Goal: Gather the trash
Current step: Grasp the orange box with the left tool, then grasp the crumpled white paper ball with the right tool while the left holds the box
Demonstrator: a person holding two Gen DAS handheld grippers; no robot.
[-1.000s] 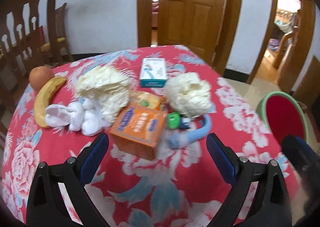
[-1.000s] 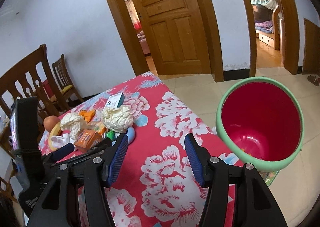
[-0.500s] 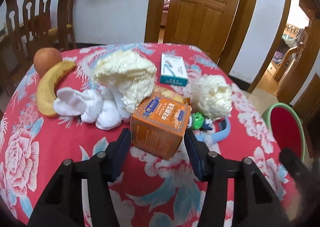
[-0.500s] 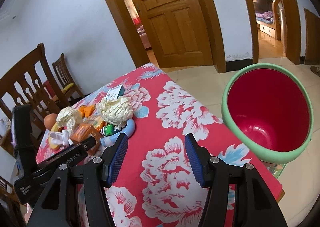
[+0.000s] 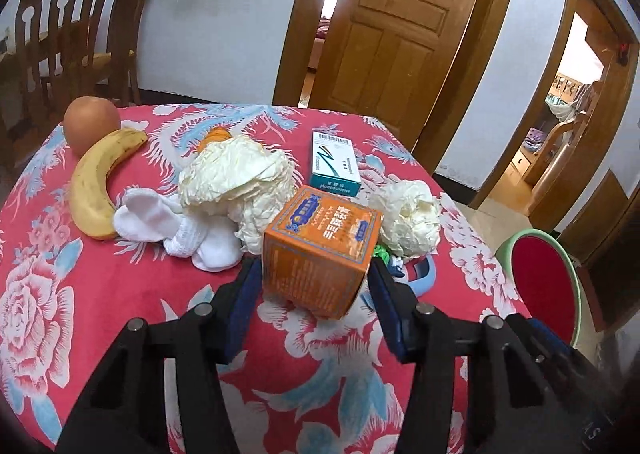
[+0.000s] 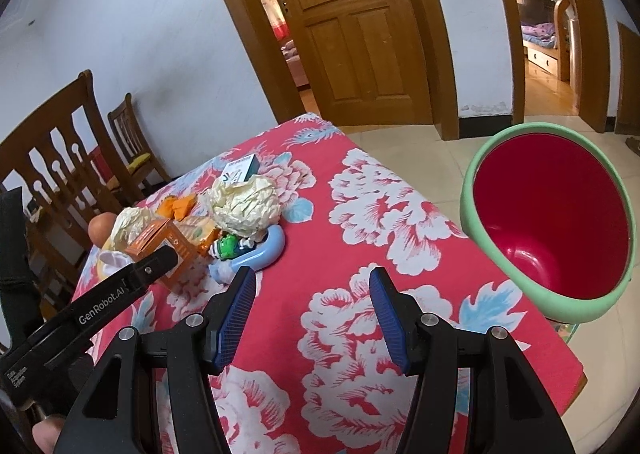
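A: Left to right on the table (image 5: 100, 294)?
B: Apple (image 5: 91, 125) and banana (image 5: 105, 182) are sitting far left, touching. White socks (image 5: 176, 226) are lying beside the banana, a crumpled paper wad (image 5: 236, 182) is resting partly over them.

A: Left gripper?
B: Left gripper (image 5: 314, 286) is pointing down at a slant toward the table, its jaws clenching the orange box (image 5: 320, 250). Blue pads are pressing both lower sides of it. The jaws have just been closing; the box is between them. The box is looking tipped, its far edge near the wad.

A: Further right?
B: Teal-and-white box (image 5: 335, 164) is lying flat behind. A second paper wad (image 5: 406, 218) is sitting above a green toy (image 6: 228, 245) and a blue ring (image 6: 266, 248).

A: Right gripper?
B: Right gripper (image 6: 312, 306) is hovering over bare tablecloth, angled down, jaws released, nothing between them. The bin (image 6: 548, 222), green rim and red inside, is standing off the table's right edge, tilted toward that camera.
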